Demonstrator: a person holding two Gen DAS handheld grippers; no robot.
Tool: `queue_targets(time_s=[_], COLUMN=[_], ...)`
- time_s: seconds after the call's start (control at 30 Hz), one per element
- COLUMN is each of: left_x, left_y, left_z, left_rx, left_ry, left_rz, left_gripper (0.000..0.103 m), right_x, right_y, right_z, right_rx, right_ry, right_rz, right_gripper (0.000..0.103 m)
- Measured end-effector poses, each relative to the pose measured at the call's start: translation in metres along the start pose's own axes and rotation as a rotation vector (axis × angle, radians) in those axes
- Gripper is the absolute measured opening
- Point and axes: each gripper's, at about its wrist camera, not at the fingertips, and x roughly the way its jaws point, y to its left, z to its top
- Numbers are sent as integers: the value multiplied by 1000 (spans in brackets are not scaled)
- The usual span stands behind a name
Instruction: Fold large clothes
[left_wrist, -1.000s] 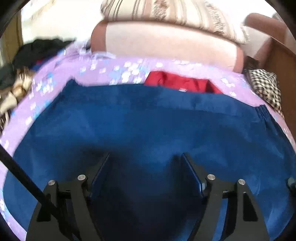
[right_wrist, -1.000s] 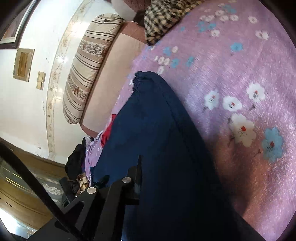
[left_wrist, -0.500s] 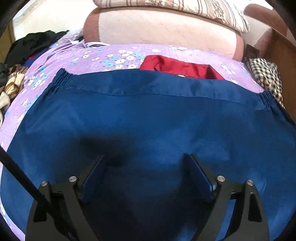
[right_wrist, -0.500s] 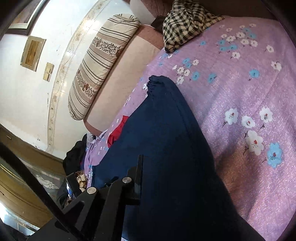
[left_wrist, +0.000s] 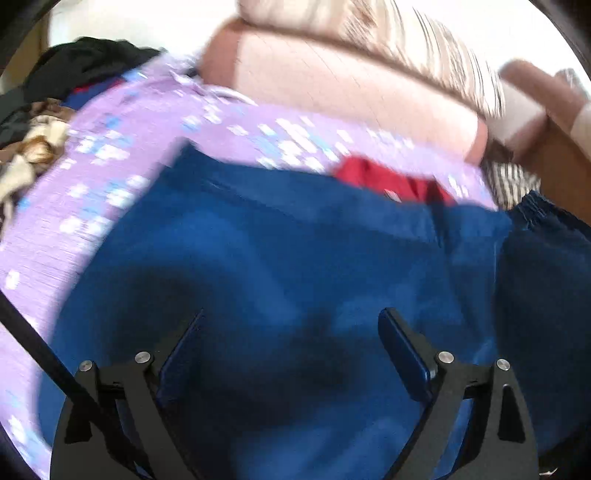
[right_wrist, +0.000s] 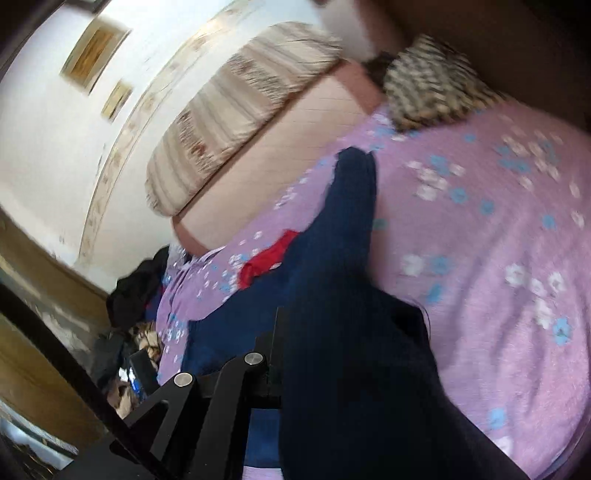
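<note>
A large dark blue garment (left_wrist: 295, 240) lies spread on a purple flowered bedsheet (left_wrist: 110, 166). My left gripper (left_wrist: 291, 314) hovers over its middle. Its jaws are opening and stand wide apart, and the cloth lies under them, not pinched. In the right wrist view my right gripper (right_wrist: 284, 325) is shut on the blue garment (right_wrist: 351, 332). The cloth drapes over the jaws and hides the right finger. The garment's gathered edge rises off the sheet (right_wrist: 498, 221) at the right side.
A red garment (left_wrist: 384, 177) lies just beyond the blue one. A checked cloth (right_wrist: 424, 85) sits at the far corner by dark wood. A pink bolster (left_wrist: 332, 81) and a striped pillow (right_wrist: 240, 110) line the back. Dark clothes (left_wrist: 85, 62) are piled at the left.
My left jaws have spread wider and the left gripper has shifted sideways. My right gripper has risen and rolled, lifting the blue garment's right edge off the sheet.
</note>
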Motion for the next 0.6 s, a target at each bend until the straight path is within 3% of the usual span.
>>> queue_targets(time_s=[0.1, 0.2, 0.33, 0.47, 0.53, 0.6], left_x=[-31, -59, -63, -42, -44, -46], left_y=[58, 131, 204, 247, 259, 264], left_z=[11, 14, 0, -16, -18, -17], left_rx=[-36, -84, -163, -251, -263, -273], left_ry=[-43, -85, -95, -34, -48, -57], left_rz=[31, 99, 130, 76, 102, 76], left_gripper=[92, 92, 92, 92, 92, 92], right_x=[25, 64, 135, 209, 211, 206], right_y=[68, 138, 217, 221, 221, 232], right_z=[-12, -45, -133, -218, -234, -233], right_rx=[-119, -249, -451, -540, -643, -695], right_ry=[24, 68, 158, 319, 269, 257], right_rz=[-6, 9, 35, -29, -58, -57], right_gripper=[8, 9, 8, 9, 8, 8])
